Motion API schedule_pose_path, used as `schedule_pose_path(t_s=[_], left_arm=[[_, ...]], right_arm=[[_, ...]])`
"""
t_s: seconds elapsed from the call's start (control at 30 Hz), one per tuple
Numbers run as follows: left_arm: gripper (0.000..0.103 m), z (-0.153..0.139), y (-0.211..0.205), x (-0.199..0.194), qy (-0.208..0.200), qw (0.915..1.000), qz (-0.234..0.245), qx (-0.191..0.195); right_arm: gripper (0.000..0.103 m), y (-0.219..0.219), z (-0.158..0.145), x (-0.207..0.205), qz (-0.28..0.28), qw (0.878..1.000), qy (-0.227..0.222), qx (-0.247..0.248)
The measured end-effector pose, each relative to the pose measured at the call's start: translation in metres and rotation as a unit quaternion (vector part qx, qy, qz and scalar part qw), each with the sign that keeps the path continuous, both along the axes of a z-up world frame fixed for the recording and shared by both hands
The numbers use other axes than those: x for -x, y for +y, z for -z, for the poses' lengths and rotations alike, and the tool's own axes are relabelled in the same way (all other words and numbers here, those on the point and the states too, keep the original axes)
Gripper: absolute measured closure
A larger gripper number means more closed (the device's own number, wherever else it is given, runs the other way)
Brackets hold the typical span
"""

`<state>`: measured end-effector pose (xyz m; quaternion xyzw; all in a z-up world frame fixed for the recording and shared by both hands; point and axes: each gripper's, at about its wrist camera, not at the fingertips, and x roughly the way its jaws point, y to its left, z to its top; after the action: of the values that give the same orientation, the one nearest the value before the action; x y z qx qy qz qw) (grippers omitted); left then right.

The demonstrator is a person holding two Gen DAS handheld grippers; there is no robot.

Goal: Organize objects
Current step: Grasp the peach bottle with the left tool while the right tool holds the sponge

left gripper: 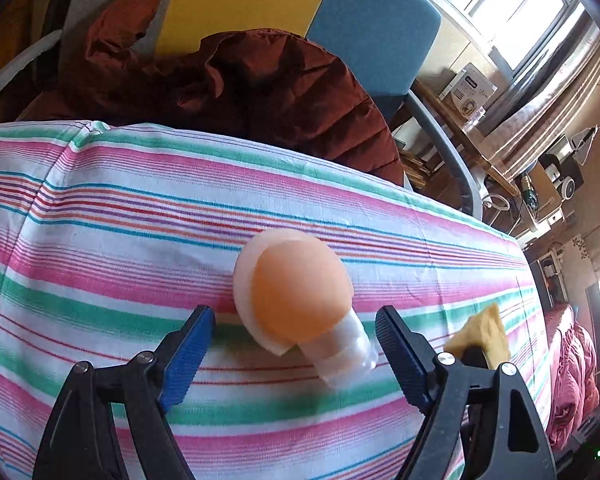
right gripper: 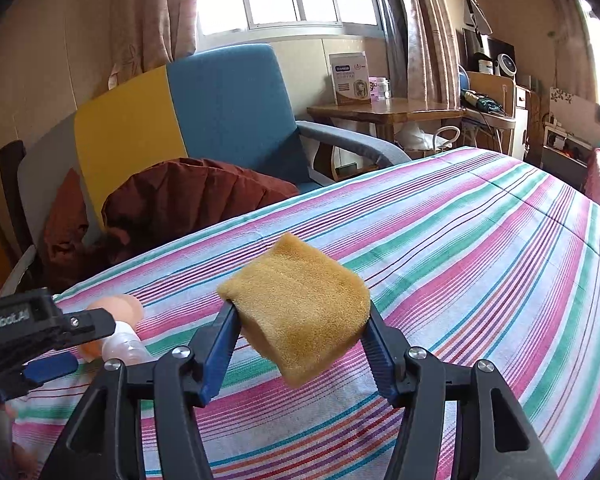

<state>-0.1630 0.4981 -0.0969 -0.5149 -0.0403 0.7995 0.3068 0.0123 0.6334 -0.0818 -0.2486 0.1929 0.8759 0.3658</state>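
A peach dome-shaped piece with a clear plastic neck [left gripper: 296,292] lies on the striped bed sheet [left gripper: 140,220]. My left gripper [left gripper: 294,312] is open just above it. Its blue fingers [left gripper: 192,356] stand wide on either side, not touching it. In the right wrist view the same piece [right gripper: 120,310] shows at the far left, partly behind the left gripper [right gripper: 60,340]. My right gripper [right gripper: 300,312] is shut on a yellow-brown sponge [right gripper: 300,304], which is bent into an arch between the pads and held above the sheet [right gripper: 460,240]. The sponge [left gripper: 484,332] also peeks in at the right of the left wrist view.
A rust-brown padded jacket [left gripper: 260,80] lies on a blue and yellow armchair [right gripper: 220,112] just past the bed's far edge. A wooden side table [right gripper: 380,112] with a white box stands beside it. Pink cloth [left gripper: 572,368] lies off the bed's right end.
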Motion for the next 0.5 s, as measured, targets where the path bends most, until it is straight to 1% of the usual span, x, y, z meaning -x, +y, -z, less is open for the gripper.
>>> schedule_pose_path(t_s=[0.07,0.1,0.17,0.2,0.23,0.27,0.3,0.43,0.5], left_arm=[[0.019,0.003,0.004,0.004,0.009,0.9999,-0.006,0.001],[0.019,0.003,0.008,0.004,0.021,0.9998,-0.001,0.0],[0.02,0.003,0.015,0.002,0.041,0.9989,0.019,0.014],[0.021,0.004,0.016,0.001,0.05,0.9983,0.026,0.014],[0.023,0.005,0.016,0.0,0.058,0.9978,0.028,0.013],[0.032,0.006,0.014,-0.001,0.07,0.997,0.027,0.019],[0.036,0.006,0.012,-0.002,0.079,0.9963,0.029,0.013],[0.039,0.005,0.0,-0.011,0.107,0.9934,0.041,-0.01],[0.042,0.004,-0.009,-0.014,0.108,0.9933,0.034,-0.022]], right_arm=[[0.043,0.0,0.0,0.001,0.0,1.0,-0.001,-0.001],[0.043,0.0,0.001,0.0,0.0,1.0,-0.002,-0.001],[0.043,-0.001,0.001,0.001,-0.001,1.0,-0.005,-0.002],[0.043,-0.001,0.001,0.001,0.0,1.0,-0.005,-0.002],[0.043,-0.001,0.002,0.001,0.0,1.0,-0.006,-0.002],[0.043,-0.001,0.002,0.001,0.0,1.0,-0.005,-0.002],[0.043,-0.001,0.002,0.0,0.001,1.0,-0.005,-0.002],[0.043,-0.002,0.002,-0.001,0.003,1.0,-0.006,-0.004],[0.043,-0.003,0.002,-0.001,0.005,1.0,-0.007,-0.008]])
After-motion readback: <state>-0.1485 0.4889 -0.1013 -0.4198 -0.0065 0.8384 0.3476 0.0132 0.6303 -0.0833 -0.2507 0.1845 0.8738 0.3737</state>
